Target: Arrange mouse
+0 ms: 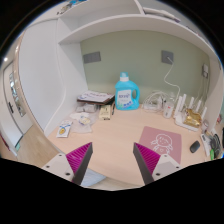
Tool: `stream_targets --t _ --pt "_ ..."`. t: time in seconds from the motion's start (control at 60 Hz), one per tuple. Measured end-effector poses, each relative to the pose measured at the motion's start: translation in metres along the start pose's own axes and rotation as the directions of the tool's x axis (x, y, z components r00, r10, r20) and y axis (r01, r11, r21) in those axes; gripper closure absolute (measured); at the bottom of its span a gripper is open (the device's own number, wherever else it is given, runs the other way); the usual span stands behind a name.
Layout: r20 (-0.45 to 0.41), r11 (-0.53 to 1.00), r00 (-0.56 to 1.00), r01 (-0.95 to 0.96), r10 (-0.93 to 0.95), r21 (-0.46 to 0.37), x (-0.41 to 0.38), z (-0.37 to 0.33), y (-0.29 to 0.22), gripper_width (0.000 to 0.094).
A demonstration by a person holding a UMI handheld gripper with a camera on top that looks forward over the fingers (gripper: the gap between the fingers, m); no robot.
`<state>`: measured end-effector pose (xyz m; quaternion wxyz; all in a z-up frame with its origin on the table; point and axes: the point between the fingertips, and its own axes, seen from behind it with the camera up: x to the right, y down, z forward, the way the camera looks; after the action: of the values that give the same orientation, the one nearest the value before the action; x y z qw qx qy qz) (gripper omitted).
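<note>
My gripper (113, 160) is open and empty, held above the near part of a light wooden desk (115, 135). Its two fingers with magenta pads (78, 158) stand wide apart with only bare desk between them. A pink mouse mat (160, 140) lies on the desk just ahead of the right finger. A small white object (196, 147), possibly the mouse, sits by the mat's right edge, too small to tell for sure.
A blue detergent bottle (125, 93) stands at the back centre against the wall. A stack of papers (93, 98) lies to its left, and small packets (66, 128) lie further left. A white router with antennas (190, 110) stands at the back right.
</note>
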<state>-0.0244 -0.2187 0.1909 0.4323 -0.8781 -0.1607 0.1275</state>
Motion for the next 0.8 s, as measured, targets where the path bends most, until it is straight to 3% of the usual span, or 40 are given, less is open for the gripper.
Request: stream_targets --t 0.15,0.517,0.8 --pt "-0.049 0.999 0.998 -0.030 0.029 -0.017 0.039 -0.006 0.021 0.0093" --pt "-0.234 0.998 0.971 -0.059 0.052 -0.025 0.295 -0.013 0.124 0.0095" --pt "-0.322 0.992 0.938 -0.124 0.125 0.022 0.440 0.035 0.141 0.0096"
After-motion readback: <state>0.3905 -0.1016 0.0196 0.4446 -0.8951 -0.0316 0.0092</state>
